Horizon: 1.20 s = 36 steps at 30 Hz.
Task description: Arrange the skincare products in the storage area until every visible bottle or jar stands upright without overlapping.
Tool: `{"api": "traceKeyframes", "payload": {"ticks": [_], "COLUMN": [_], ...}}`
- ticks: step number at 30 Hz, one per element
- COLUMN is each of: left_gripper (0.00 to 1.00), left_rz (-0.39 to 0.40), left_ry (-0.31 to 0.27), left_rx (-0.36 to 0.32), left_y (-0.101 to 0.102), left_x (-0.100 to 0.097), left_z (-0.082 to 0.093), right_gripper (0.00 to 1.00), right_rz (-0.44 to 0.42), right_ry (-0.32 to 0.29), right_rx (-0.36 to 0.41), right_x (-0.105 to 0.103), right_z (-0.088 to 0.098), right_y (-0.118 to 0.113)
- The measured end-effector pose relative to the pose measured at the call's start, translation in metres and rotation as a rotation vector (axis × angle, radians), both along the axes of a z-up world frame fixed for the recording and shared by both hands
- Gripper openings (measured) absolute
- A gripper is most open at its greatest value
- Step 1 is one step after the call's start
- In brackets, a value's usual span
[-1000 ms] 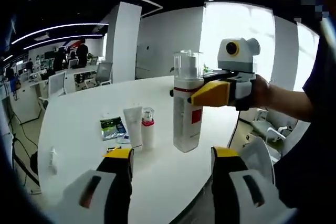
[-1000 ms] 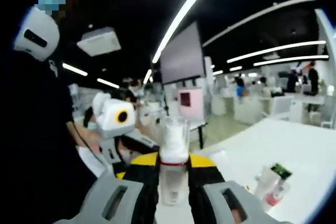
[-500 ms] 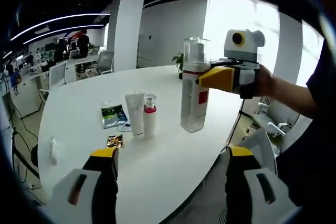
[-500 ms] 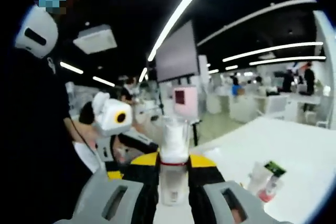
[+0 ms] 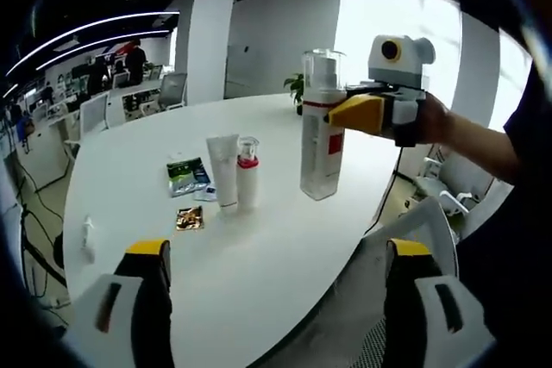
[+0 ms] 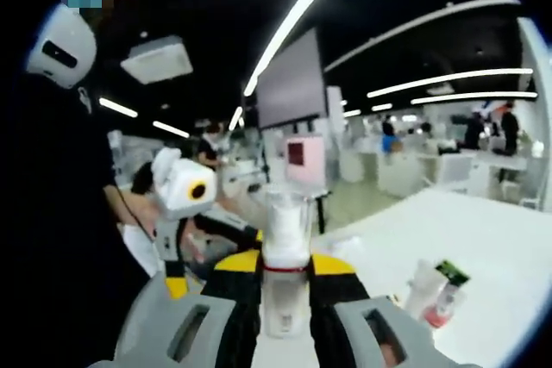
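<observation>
Simply white table (image 5: 285, 256), open office.

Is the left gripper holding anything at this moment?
No: the left gripper stands wide open, while the right gripper holds the tall pump bottle.

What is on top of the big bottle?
A clear cap sits on top of the big bottle. Something white shows through it, maybe a pump. The right gripper covers part of the neck.
</observation>
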State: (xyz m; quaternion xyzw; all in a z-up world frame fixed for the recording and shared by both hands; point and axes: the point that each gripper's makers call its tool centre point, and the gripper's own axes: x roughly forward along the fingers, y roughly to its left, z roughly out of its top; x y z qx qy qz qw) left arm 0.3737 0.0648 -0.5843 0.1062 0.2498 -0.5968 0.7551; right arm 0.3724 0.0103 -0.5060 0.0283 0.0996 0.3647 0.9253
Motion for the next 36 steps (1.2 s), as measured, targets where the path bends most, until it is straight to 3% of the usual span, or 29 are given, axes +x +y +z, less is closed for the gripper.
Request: {"api": "traceKeyframes", "payload": {"ticks": [9, 17, 25, 36], "left_gripper": [0.99, 0.99, 0.99, 0.99], "left_rz": [0.010, 0.017, 0.068, 0.117], "left_ry": [0.006, -0.027, 0.009, 0.025], "left_rx": [0.011, 0.051, 0.080, 0.085], "left_y": [0.002, 0.010, 0.032, 0.045], "left_x": [0.000, 0.001, 0.009, 0.019], "left_z": [-0.002, -0.008, -0.023, -0.025], "right_gripper": [0.13, 0.13, 0.13, 0.13], "right_rz": [0.004, -0.017, -0.023, -0.034], "right_ry": [0.003, 0.010, 0.016, 0.017], "right_rx": [-0.003, 0.012, -0.001, -0.020], "right_x": [-0.001, 0.005, 0.015, 0.028], "right_z": [-0.003, -0.010, -0.026, -0.050], "right_y": [-0.001, -0.007, -0.010, -0.020]}}
